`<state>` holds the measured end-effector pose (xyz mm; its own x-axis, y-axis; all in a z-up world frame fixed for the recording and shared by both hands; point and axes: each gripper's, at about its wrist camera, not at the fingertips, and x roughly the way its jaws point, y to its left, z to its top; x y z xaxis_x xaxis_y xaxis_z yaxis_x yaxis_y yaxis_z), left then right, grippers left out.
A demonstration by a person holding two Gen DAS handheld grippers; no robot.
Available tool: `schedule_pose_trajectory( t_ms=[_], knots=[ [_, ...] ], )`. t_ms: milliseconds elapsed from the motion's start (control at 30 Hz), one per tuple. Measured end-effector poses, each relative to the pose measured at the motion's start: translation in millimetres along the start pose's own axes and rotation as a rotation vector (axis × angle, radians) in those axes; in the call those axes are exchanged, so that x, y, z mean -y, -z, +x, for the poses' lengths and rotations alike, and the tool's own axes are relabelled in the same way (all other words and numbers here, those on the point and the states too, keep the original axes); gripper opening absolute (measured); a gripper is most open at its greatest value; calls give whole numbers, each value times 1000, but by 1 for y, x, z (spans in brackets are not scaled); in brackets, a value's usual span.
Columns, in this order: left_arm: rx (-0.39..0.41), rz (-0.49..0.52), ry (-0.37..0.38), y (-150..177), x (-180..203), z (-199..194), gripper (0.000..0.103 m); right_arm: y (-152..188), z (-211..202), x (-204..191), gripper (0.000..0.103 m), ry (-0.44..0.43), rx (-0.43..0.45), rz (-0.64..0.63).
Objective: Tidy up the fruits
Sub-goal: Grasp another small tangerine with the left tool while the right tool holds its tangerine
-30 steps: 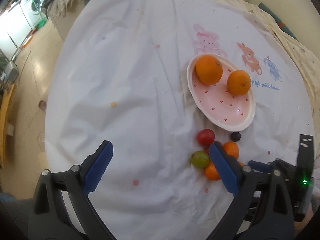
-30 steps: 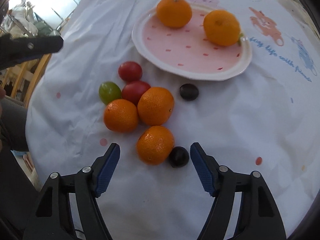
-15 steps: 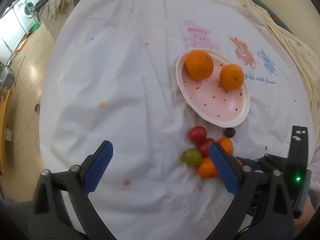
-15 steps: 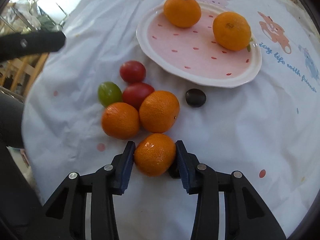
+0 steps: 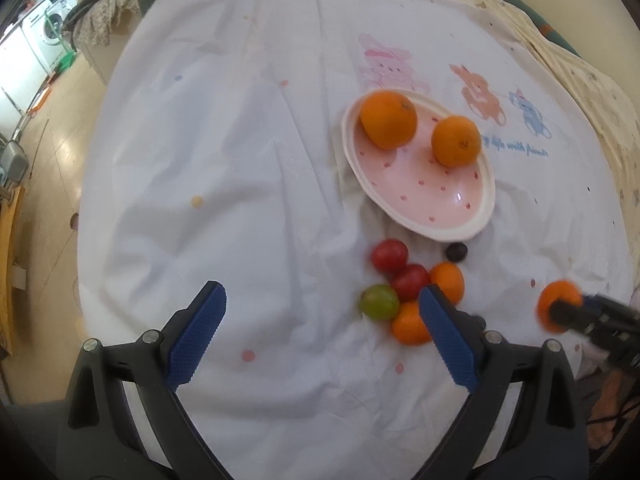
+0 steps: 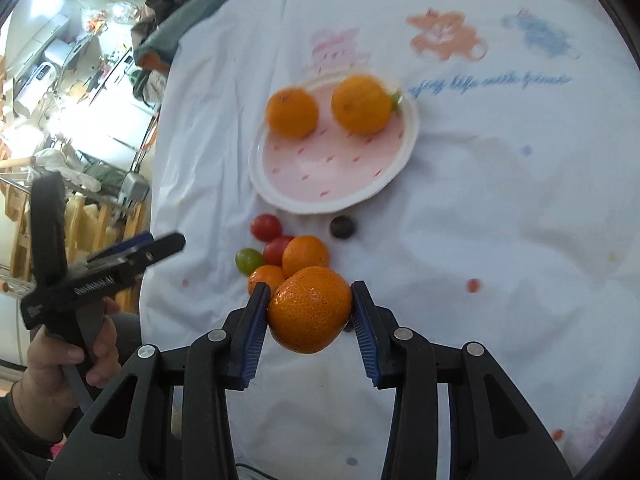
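Note:
My right gripper point(image 6: 310, 310) is shut on a mandarin point(image 6: 309, 309) and holds it lifted above the cloth; the mandarin also shows at the right of the left wrist view point(image 5: 558, 306). The pink oval plate point(image 6: 332, 204) holds two oranges point(image 6: 292, 112) point(image 6: 361, 104). In front of it lie two mandarins point(image 6: 305, 256), two red tomatoes point(image 6: 265, 227), a green one point(image 6: 248, 260) and a dark grape point(image 6: 342, 227). My left gripper point(image 5: 322, 332) is open and empty, low at the left of the fruit pile point(image 5: 408, 292); the plate point(image 5: 472, 224) is beyond it.
A white cloth with cartoon bears point(image 6: 444, 36) covers the round table point(image 5: 240, 160). The table's left edge drops to a floor with a washing machine point(image 5: 48, 28). A chair with clothes point(image 6: 168, 40) stands beyond the far edge.
My right gripper closed on the nearest mandarin and lifted it off the cloth. The left gripper stayed open and shifted only slightly.

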<state>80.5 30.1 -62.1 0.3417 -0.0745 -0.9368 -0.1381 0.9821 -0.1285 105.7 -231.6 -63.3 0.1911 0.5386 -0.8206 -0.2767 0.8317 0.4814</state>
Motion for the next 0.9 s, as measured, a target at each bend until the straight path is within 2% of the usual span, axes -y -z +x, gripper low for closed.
schedule_pose_trajectory(
  t_ms=[100,300,400,567,733,833,900],
  knots=[
    [-40,15,-8,13,10,7,95,6,-12,4,43,20,51,29],
    [-90,-11,33,40,38,21,76,2,-24,24,43,51,126,148],
    [-105,22,31,47,59,32,74,1,-28,33,43,32,133,179],
    [-91,30,-15,44,75,48,61,1,-28,35,43,27,124,180],
    [-88,-4,-53,35,76,58,56,-1,-29,34,43,11,127,175],
    [-112,-22,-50,33,75,64,52,-2,-29,32,43,4,126,170],
    [-109,-26,-25,33,76,62,38,-3,-29,30,43,3,125,159]
  ],
)
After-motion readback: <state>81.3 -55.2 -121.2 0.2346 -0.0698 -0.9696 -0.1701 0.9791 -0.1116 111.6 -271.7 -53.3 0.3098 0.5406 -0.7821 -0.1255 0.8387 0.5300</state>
